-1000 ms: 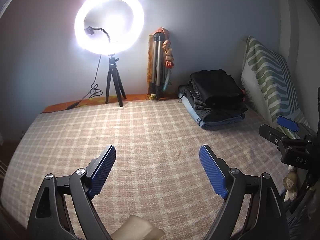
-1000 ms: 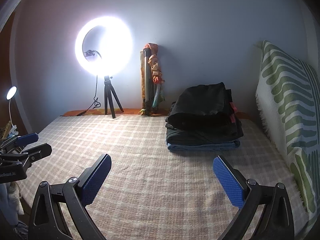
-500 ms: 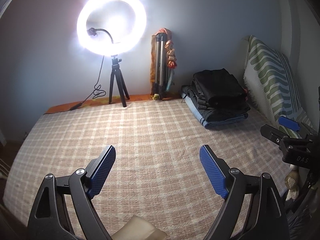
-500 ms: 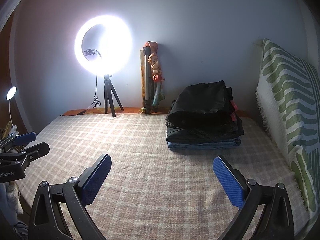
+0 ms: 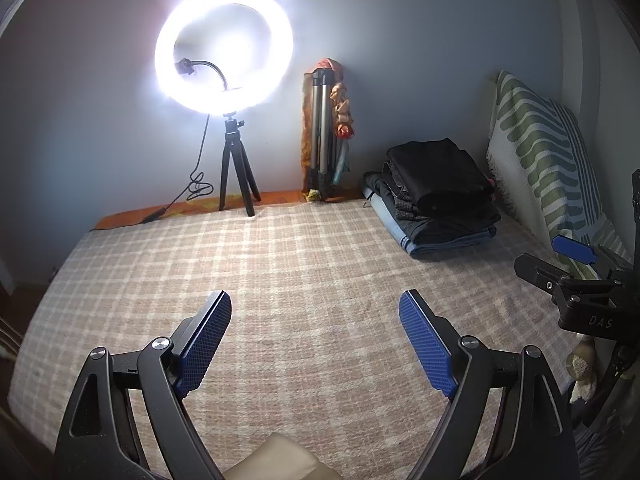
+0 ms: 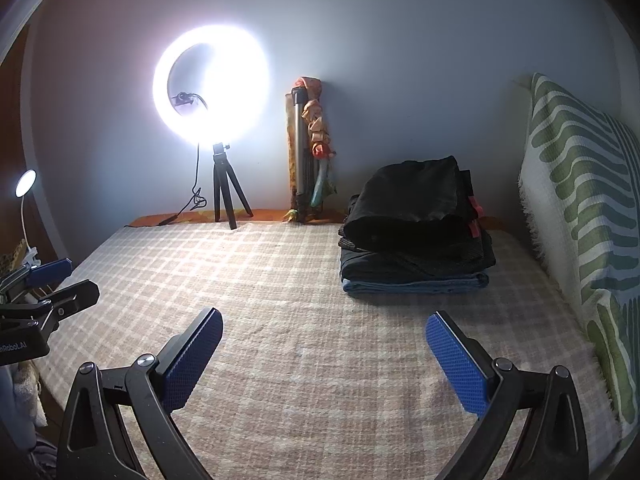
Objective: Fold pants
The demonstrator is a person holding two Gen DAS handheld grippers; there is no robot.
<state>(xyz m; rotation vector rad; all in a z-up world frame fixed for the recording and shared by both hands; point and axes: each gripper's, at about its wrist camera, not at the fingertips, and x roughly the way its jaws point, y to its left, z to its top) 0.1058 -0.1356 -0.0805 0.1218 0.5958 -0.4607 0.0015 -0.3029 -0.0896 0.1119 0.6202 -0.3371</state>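
Observation:
A stack of folded pants (image 5: 436, 196) lies at the far right of the checked bedspread (image 5: 300, 264), black pairs on top and a blue pair at the bottom. It also shows in the right wrist view (image 6: 416, 236). My left gripper (image 5: 316, 312) is open and empty above the near middle of the bed. My right gripper (image 6: 324, 334) is open and empty above the bed, short of the stack. Each gripper shows at the edge of the other's view: the right one (image 5: 560, 264) and the left one (image 6: 52, 284). No unfolded pants are in view.
A lit ring light on a small tripod (image 5: 224, 52) stands at the back wall. A folded tripod with cloth (image 5: 326, 132) leans beside it. A green striped pillow (image 6: 584, 208) stands along the right side. A small lamp (image 6: 25, 184) glows at the left.
The left wrist view has shifted slightly, so the ring light and the stack sit a bit further right and lower. The right wrist view is almost the same. Both grippers stay open.

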